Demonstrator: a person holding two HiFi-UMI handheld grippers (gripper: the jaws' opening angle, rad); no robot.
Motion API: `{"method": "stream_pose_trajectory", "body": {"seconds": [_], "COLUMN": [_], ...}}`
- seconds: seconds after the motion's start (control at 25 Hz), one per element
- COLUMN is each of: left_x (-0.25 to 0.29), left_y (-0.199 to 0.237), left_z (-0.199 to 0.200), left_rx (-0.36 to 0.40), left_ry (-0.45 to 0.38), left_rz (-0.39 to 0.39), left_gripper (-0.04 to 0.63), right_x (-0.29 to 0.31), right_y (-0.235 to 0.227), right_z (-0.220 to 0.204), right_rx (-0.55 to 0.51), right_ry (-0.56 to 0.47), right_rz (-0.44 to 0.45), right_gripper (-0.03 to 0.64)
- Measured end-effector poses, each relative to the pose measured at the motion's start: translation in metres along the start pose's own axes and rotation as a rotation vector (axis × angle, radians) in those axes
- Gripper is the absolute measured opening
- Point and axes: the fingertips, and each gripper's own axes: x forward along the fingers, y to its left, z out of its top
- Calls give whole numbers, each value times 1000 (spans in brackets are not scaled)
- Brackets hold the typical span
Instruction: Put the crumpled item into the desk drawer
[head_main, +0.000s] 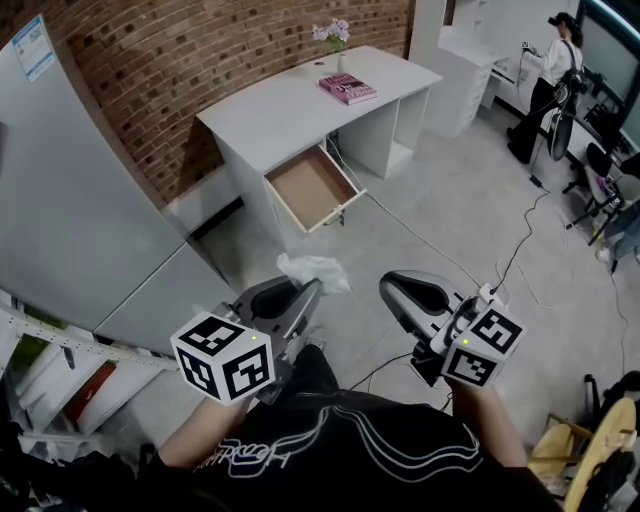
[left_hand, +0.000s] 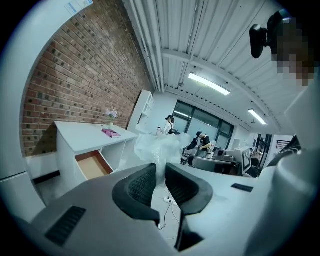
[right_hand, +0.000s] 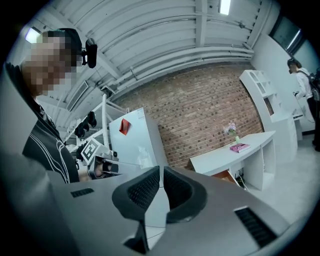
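Note:
The crumpled item (head_main: 316, 270), a wad of thin white plastic, hangs above the floor between the pads of my left gripper (head_main: 312, 291), which is shut on it. In the left gripper view the crumpled item (left_hand: 159, 148) sticks out past the left gripper (left_hand: 160, 179). The white desk (head_main: 300, 105) stands ahead against the brick wall, its brown-bottomed drawer (head_main: 310, 187) pulled open; the drawer (left_hand: 90, 165) also shows at the left of that view. My right gripper (head_main: 388, 286) is held beside the left one. Nothing sits in the right gripper (right_hand: 161, 181), whose jaws are close together.
A pink book (head_main: 347, 88) and a vase of flowers (head_main: 335, 38) sit on the desk. A tall white cabinet (head_main: 90, 200) stands to the left, a rack (head_main: 50, 370) below it. Cables (head_main: 520, 250) run across the floor. A person (head_main: 555, 60) stands far right.

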Motion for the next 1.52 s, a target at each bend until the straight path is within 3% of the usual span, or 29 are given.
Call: {"method": "stream_pose_trajectory", "body": {"seconds": [0.24, 0.6, 0.88, 1.0, 1.12, 1.52], "left_x": [63, 169, 226, 249, 268, 320], "left_y": [77, 237, 347, 388, 415, 463], "left_z": [25, 62, 60, 56, 47, 18], "left_rx": [-35, -99, -155, -137, -125, -193], "left_ry": [58, 163, 216, 232, 242, 263], "left_rz": [-29, -43, -60, -38, -20, 59], "left_gripper": [69, 69, 69, 69, 69, 69], "right_x": [61, 185, 268, 295, 314, 338], "right_y": [-75, -209, -282, -306, -321, -371], "right_z": [4, 4, -12, -19, -31, -46], "right_rx": [61, 176, 206, 223, 224, 245], "right_ry": [22, 79, 150, 156, 183, 210], "right_rz": [-59, -168, -256, -275, -282, -299], "right_gripper": [54, 54, 55, 55, 54, 55]}}
